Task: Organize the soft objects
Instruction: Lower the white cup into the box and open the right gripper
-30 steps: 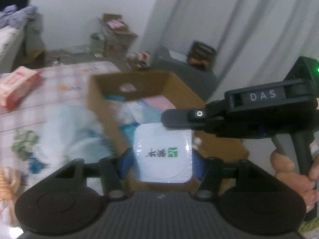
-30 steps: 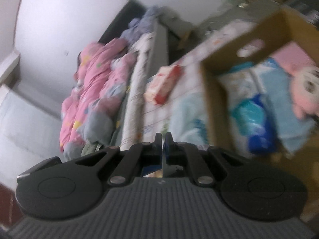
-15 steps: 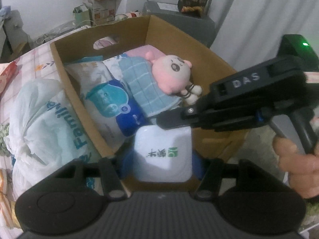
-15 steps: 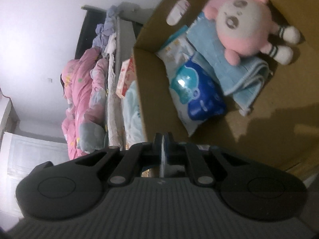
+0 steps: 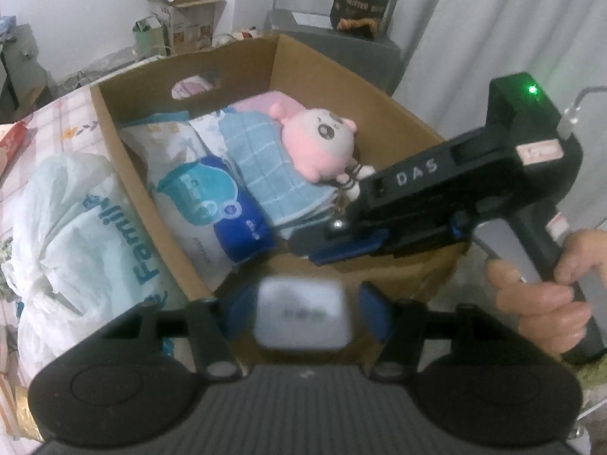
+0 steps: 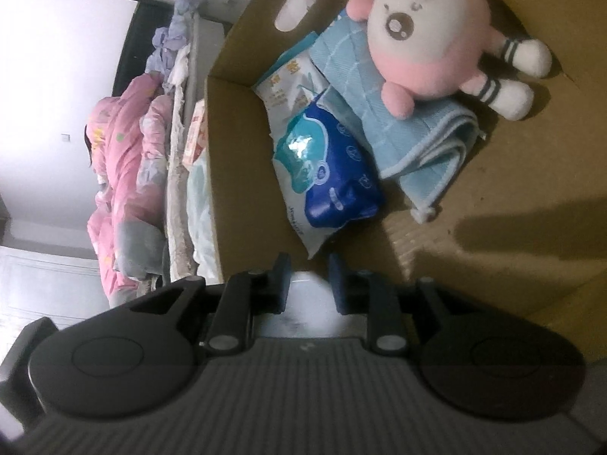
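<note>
A cardboard box [image 5: 311, 72] holds a pink plush doll [image 5: 318, 144], a folded blue towel [image 5: 265, 167] and a blue and white tissue pack [image 5: 216, 208]. My left gripper [image 5: 301, 313] has its fingers apart around a white tissue pack [image 5: 301, 318], blurred, over the box's near end. My right gripper [image 5: 322, 246] reaches in from the right above the box. In the right wrist view the right gripper [image 6: 309, 284] is open, with a white thing [image 6: 307, 292] between the fingers. The doll [image 6: 436, 45], towel [image 6: 398, 125] and blue pack [image 6: 330, 178] lie below.
A large white bag [image 5: 76, 227] printed with blue letters lies left of the box on a checked cloth. A bed with a pink quilt [image 6: 121, 189] is beyond. A small open carton [image 5: 182, 15] and a grey cabinet [image 5: 341, 45] stand at the back.
My left gripper's fingers have spread away from the white tissue pack, which looks blurred and lower. My right gripper has opened and moved over the box's near end.
</note>
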The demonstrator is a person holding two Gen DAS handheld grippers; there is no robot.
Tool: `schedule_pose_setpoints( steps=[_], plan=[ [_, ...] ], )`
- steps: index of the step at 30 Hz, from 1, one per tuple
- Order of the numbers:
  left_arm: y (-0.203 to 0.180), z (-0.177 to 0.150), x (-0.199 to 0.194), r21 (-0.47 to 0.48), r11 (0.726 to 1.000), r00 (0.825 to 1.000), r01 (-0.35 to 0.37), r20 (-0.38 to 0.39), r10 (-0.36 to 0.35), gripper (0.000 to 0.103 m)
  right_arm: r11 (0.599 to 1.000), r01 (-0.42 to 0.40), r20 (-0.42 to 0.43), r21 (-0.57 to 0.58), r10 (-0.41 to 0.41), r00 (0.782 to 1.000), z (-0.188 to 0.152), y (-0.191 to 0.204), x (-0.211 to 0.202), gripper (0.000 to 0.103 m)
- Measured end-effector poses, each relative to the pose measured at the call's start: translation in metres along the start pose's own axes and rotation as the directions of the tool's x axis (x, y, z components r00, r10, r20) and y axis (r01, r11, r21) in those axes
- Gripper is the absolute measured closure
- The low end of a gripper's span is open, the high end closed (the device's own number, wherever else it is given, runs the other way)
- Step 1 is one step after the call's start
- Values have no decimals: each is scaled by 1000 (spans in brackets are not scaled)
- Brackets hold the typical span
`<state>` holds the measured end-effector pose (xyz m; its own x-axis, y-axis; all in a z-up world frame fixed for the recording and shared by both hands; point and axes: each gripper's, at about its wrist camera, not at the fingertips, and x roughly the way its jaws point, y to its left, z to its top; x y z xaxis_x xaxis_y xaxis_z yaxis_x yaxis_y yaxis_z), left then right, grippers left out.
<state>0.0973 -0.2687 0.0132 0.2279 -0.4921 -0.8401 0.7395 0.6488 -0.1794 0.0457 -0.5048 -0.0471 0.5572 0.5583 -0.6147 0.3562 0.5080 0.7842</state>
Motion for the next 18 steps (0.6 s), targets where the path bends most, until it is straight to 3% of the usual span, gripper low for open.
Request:
schedule_pose_setpoints(
  steps=[8,12,18],
  plan=[
    [7,3,-18,-8,1000,998,3,57,-2,40,999,20,8,-30,-20,1000,2,5,-3,79],
    [13,0,-36,-14,1000,995,0,103,1,35,998,24,24,-54,-22,999,0,13,-7,77],
    [35,-19,-68,-56,998,986,-12,167,21,30,981,63,38,-181,-57,998,-8,38,-11,70]
  ],
)
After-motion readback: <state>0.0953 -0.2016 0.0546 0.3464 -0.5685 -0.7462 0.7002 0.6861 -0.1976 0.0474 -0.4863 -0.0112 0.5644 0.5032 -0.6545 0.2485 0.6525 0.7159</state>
